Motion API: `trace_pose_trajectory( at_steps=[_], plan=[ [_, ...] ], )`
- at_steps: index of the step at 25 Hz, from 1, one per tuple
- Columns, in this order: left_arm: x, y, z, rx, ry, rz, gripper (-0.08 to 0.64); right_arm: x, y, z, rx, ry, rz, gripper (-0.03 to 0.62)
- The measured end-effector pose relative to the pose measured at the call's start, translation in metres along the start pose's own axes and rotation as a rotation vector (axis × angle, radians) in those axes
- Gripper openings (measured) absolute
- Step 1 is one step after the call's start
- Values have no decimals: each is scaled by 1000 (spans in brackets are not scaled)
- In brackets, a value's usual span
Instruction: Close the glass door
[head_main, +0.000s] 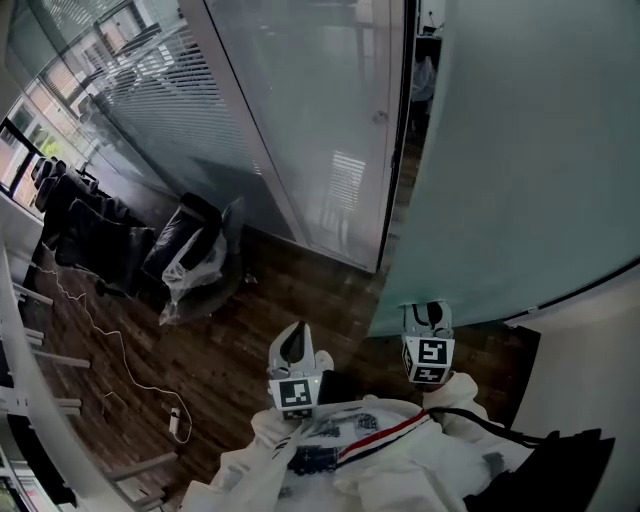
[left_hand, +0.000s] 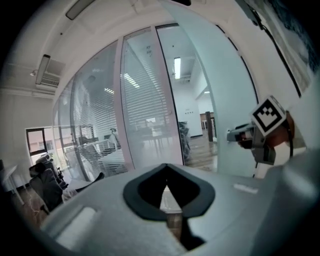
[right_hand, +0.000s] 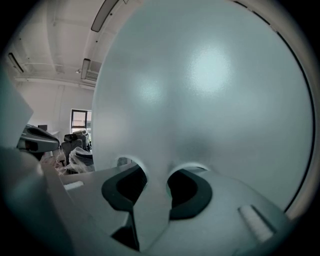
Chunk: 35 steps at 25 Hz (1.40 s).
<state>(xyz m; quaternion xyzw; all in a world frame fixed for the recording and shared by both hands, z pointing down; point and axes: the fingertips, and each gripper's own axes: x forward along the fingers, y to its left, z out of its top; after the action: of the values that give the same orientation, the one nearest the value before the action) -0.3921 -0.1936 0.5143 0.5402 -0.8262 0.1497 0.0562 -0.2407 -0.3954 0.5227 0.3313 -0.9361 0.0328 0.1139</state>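
The glass door, a frosted panel, is filling the right side of the head view and is standing open, with a dark gap showing between its free edge and the frame of the fixed glass partition, behind which blinds are hanging. The right gripper is sitting at that free edge, low on the panel. In the right gripper view its fingers are standing partly apart, one on each face of the glass, and are clamping the door's edge between them. The left gripper is hovering just beside it, to the left, away from the door and over the wooden floor. Its fingers are lying tip to tip with nothing between them. The person's white sleeves are showing at the bottom of the head view. Further left, black chairs and a pile of bags are sitting against the partition, and a white cable is trailing across the floor.
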Motion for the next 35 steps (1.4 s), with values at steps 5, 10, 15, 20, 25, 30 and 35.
trace_pose_trajectory(
  at_steps=[5,10,15,20,25,30,35],
  plan=[
    [52,25,4,19,1,-78,2,30,-12,-4,46,17,-34,129],
    [95,37,-10,5,-21,-167,2,55,-23,-15,78,-5,-60,130],
    [123,53,3,4,-59,-235,2,71,-32,-12,91,9,-95,130],
    [156,80,17,5,-96,-269,2,96,-43,1,108,11,-123,130],
    [181,93,16,-6,-92,-319,2,119,-48,5,123,30,-155,132],
    [203,75,24,14,-107,-404,2,140,-57,14,131,34,-164,131],
    [216,59,26,25,-117,-443,2,146,-66,14,135,25,-194,132]
  ],
)
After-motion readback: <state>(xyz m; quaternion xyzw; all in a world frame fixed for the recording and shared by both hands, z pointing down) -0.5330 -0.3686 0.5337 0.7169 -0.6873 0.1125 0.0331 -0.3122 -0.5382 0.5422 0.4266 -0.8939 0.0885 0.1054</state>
